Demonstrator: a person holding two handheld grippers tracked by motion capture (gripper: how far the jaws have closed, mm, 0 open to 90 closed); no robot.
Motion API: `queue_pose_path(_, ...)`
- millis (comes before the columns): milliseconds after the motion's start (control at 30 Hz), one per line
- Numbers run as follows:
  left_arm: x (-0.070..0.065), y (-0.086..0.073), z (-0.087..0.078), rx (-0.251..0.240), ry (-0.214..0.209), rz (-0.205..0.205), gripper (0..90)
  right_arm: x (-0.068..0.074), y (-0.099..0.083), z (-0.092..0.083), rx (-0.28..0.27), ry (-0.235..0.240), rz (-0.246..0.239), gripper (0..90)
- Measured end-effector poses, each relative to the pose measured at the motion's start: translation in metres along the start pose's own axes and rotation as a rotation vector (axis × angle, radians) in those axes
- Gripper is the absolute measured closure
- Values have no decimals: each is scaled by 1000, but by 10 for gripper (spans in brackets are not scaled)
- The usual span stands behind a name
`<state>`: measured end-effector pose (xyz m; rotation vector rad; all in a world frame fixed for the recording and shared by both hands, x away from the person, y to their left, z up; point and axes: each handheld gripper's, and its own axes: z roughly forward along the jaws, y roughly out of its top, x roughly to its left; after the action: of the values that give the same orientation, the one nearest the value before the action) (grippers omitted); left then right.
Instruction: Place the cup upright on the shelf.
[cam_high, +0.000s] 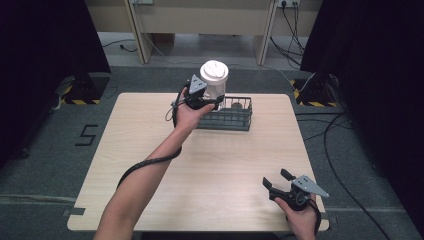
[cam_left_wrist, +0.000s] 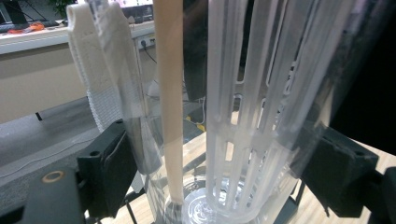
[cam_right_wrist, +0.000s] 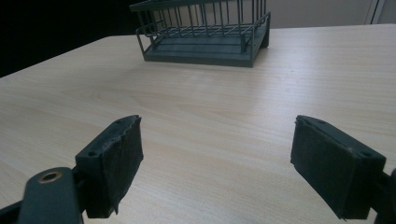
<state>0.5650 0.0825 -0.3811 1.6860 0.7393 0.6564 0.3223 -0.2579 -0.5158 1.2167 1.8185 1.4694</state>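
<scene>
1. The left gripper (cam_high: 212, 101) is at the far side of the table (cam_high: 150, 150), closed on a clear bottle (cam_high: 214, 82) with a white lid (cam_high: 214, 70) — held upright at the left end of a dark wire basket (cam_high: 235, 120).
2. In the left gripper view the bottle (cam_left_wrist: 224, 116) sits between the two black jaws, which press its clear wall on both sides; a white slotted insert (cam_left_wrist: 252, 93) and a beige straw (cam_left_wrist: 168, 93) show inside it.
3. A small grey object (cam_high: 237, 105) lies in the basket; what it is cannot be told.
4. The right gripper (cam_high: 276, 180) rests at the near right corner — jaws wide apart, nothing between them.
5. In the right gripper view the basket (cam_right_wrist: 205, 32) stands far ahead on the table (cam_right_wrist: 210, 121), well apart from the open jaws.
</scene>
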Motion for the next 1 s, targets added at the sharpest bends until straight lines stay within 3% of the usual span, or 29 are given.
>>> queue_pose_path(400, 2, -7, 22, 39, 31, -13, 178, 1, 0, 0, -2, 2, -6, 175)
queue_pose_path(667, 0, -16, 33, 51, 45, -54, 178, 1, 0, 0, -1, 0, -22, 175)
queue_pose_path(1000, -3, -14, 42, 54, 49, -50, 178, 2, 0, -1, 3, 8, -17, 175)
